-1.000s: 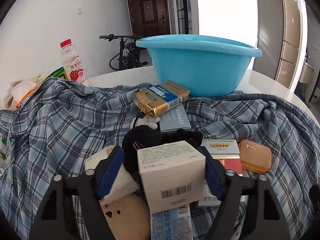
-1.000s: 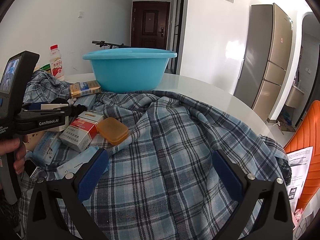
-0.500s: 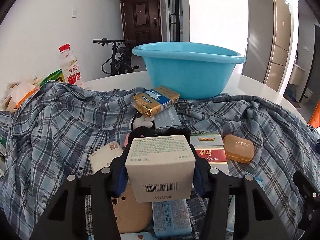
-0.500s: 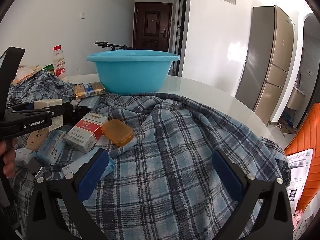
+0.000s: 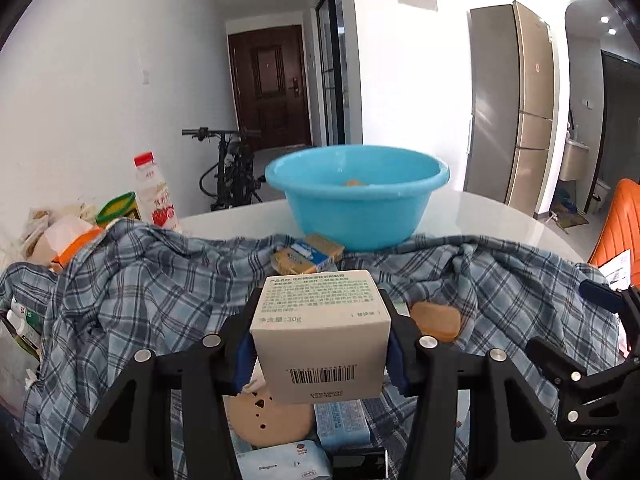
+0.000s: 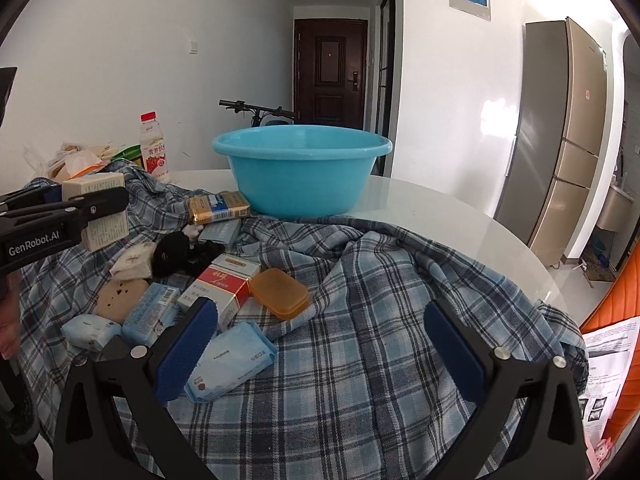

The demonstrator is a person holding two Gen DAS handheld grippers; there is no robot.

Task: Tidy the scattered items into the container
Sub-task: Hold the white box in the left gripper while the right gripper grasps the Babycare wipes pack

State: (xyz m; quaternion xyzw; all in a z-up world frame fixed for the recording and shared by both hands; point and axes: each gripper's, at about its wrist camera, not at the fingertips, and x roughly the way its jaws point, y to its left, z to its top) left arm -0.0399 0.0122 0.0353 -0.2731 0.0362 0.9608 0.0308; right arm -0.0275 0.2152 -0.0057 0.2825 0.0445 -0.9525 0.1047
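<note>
My left gripper (image 5: 320, 356) is shut on a white cardboard box (image 5: 322, 332) and holds it above the plaid cloth, short of the blue basin (image 5: 356, 196). The box also shows in the right wrist view (image 6: 98, 208), beside the basin (image 6: 302, 172). My right gripper (image 6: 320, 344) is open and empty above the cloth. Scattered on the cloth lie a gold-and-blue pack (image 6: 218, 208), a red-and-white pack (image 6: 224, 288), an orange case (image 6: 280, 292), a black plush toy (image 6: 180, 252), blue tissue packs (image 6: 228, 360) and a round tan item (image 6: 120, 300).
The plaid cloth (image 6: 380, 320) covers the near part of a white round table (image 6: 440, 208). A drink bottle (image 6: 154, 148) and snack bags (image 6: 76, 160) stand at the back left. An orange chair (image 6: 616, 300) with papers is at the right.
My left gripper closed on the white box and lifted it up off the cloth, towards the basin. The right gripper stayed open and shifted slightly.
</note>
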